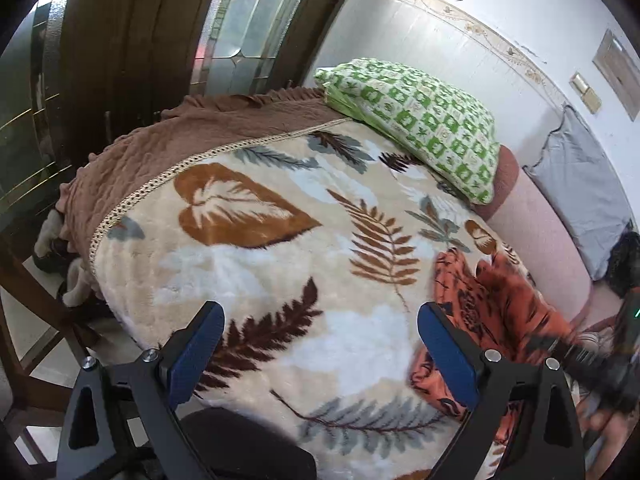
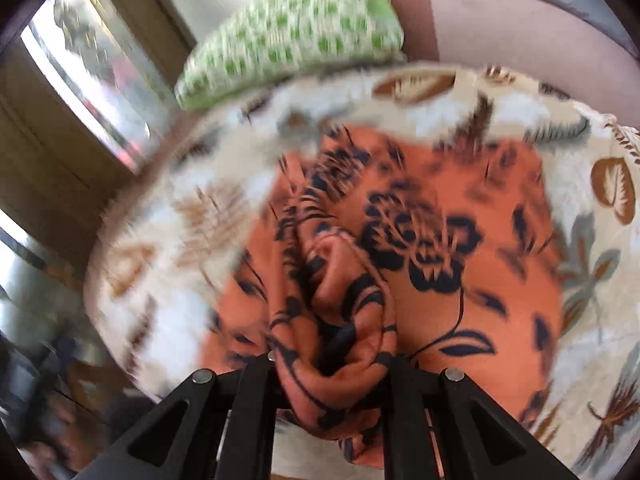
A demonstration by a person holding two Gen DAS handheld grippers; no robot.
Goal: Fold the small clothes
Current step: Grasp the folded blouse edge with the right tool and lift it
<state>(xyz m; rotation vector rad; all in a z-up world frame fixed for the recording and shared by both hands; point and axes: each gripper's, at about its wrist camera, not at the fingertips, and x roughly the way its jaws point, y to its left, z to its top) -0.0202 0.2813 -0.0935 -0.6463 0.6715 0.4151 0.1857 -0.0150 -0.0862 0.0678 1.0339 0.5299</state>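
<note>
An orange garment with a dark flower print lies partly on the leaf-patterned blanket, one bunched end raised. My right gripper is shut on that bunched fold, which hides its fingertips. In the left wrist view the same orange garment sits at the right, with the blurred right gripper over it. My left gripper is open above the blanket, its blue pads wide apart with nothing between them; the right pad overlaps the garment's left edge in the picture.
A green-checked pillow lies at the far end of the bed, beside a pink bolster and a grey cushion against the white wall. A brown cover hangs off the left edge, with wooden door frames and floor beyond.
</note>
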